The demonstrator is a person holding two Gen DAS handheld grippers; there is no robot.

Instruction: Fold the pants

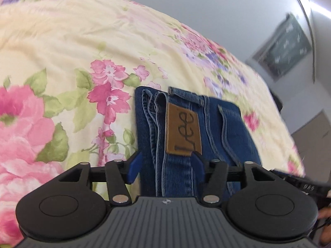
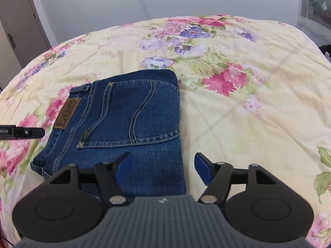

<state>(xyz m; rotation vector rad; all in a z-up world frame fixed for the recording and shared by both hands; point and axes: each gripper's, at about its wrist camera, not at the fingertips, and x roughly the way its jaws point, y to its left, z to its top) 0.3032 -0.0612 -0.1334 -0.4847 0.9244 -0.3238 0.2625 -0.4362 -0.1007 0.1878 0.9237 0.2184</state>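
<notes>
The blue jeans (image 2: 128, 111) lie folded into a compact block on the floral bedspread (image 2: 248, 103), back pocket up, with a brown Lee patch (image 2: 67, 113) at the waistband. My right gripper (image 2: 163, 168) is open and empty, low over the near right edge of the block. My left gripper (image 1: 165, 165) is open, its jaws straddling the waistband end of the jeans (image 1: 186, 128) just below the patch (image 1: 183, 131), not closed on the cloth. Its tip (image 2: 22, 132) shows at the left edge of the right wrist view.
The bedspread (image 1: 62, 62) stretches widely around the jeans. A grey wall (image 2: 144, 0) and a door (image 2: 18, 24) stand beyond the bed. A framed picture (image 1: 287, 45) hangs on the wall at the right.
</notes>
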